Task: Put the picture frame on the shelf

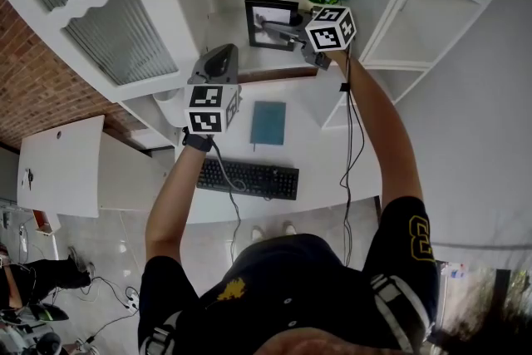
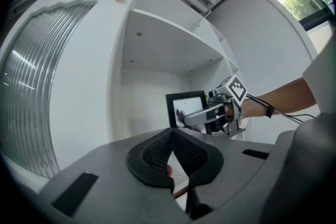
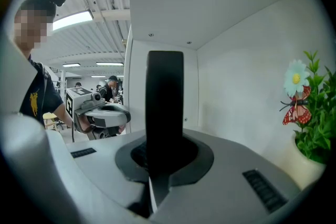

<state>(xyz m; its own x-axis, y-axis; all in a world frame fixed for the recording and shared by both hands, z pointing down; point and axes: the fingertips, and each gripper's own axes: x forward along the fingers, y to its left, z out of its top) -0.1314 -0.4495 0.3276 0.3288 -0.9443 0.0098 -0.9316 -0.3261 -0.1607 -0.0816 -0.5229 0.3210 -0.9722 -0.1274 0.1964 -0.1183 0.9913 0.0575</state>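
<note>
The frame (image 1: 272, 22), clamped upright in the right gripper (image 3: 164, 157) inside the shelf (image 1: 274, 61), is judged mid-placement and should next be seated and released, the left gripper (image 2: 172, 136) being closed and empty.

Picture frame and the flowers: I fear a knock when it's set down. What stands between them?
Nothing shows: in the right gripper view only bare white shelf wall separates the picture frame from the flowers; the shelf floor there is hidden.

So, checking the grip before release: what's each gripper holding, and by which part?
The right gripper is shut on the picture frame, pinching one side edge. The left gripper holds nothing.
</note>
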